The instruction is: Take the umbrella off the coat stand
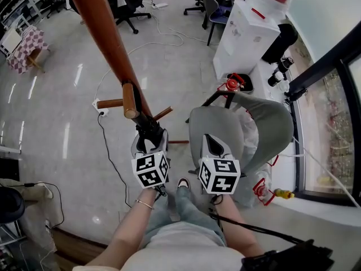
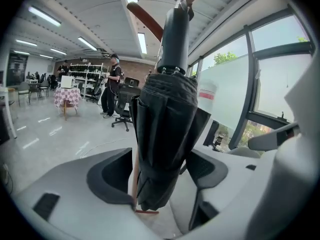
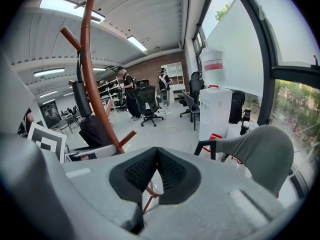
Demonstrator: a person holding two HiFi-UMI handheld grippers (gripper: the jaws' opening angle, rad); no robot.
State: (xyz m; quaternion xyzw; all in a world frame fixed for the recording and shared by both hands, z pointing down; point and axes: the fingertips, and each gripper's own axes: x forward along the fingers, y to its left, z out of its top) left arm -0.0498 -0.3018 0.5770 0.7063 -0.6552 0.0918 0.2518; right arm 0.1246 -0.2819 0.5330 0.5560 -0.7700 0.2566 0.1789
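Fingers on left gripper spread as wide as they go, gripping nothing. Folded black umbrella sits between them, pads not pressing it as far as I see. Umbrella hangs high on coat stand, close along its pole. I read wide spread as bracketing bundle before clamping. Right gripper, right of coat stand, pinched closed, empty; parked clear, I judge.

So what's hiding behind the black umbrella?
The wooden coat stand: its pegs stick out above the umbrella, and a thin strip of pole shows at its left edge. The umbrella covers the rest.
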